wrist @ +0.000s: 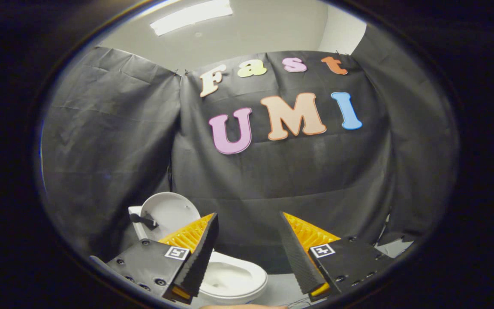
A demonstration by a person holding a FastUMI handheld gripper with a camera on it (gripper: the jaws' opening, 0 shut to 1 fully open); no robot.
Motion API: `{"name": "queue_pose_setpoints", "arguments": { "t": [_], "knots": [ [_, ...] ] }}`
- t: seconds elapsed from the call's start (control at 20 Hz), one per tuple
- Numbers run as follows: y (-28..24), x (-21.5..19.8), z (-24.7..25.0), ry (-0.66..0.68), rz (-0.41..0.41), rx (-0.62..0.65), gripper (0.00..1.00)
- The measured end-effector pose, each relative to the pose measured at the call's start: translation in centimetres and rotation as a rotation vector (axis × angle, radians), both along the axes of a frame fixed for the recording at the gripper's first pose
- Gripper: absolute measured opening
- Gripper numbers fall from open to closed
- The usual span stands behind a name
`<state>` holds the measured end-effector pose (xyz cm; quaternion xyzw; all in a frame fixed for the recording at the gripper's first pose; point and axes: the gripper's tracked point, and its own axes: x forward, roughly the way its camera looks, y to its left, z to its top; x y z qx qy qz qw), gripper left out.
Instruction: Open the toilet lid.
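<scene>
Black-draped booth wall behind toilet (230, 279), its lid (170, 214) raised upright; fingers (249, 221) spread apart, grasping nothing.

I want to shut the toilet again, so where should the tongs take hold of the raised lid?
Grip the lid by its rounded top rim, coming from the front over the bowl. It stands upright, so that free edge is farthest from the hinge. The open tongs hold nothing.

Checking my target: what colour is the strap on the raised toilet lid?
Black strap on the white lid, gripper view.
</scene>
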<state>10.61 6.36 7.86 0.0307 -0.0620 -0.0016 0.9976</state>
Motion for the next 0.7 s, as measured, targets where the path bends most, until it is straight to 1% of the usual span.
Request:
{"name": "queue_pose_setpoints", "arguments": {
  "t": [0.15,0.25,0.4,0.5,0.7],
  "knots": [
    [-1.8,-0.7,-1.7,0.044,-0.014,0.013,0.87],
    [-2.3,-1.2,-2.2,0.041,-0.01,0.015,0.87],
    [-3.7,-1.9,-4.5,0.075,-0.03,0.03,0.87],
    [-4.5,-2.6,-5.6,0.092,-0.04,0.06,0.87],
    [-5.4,-3.0,-6.3,0.065,-0.056,0.109,0.87]
  ]
}}
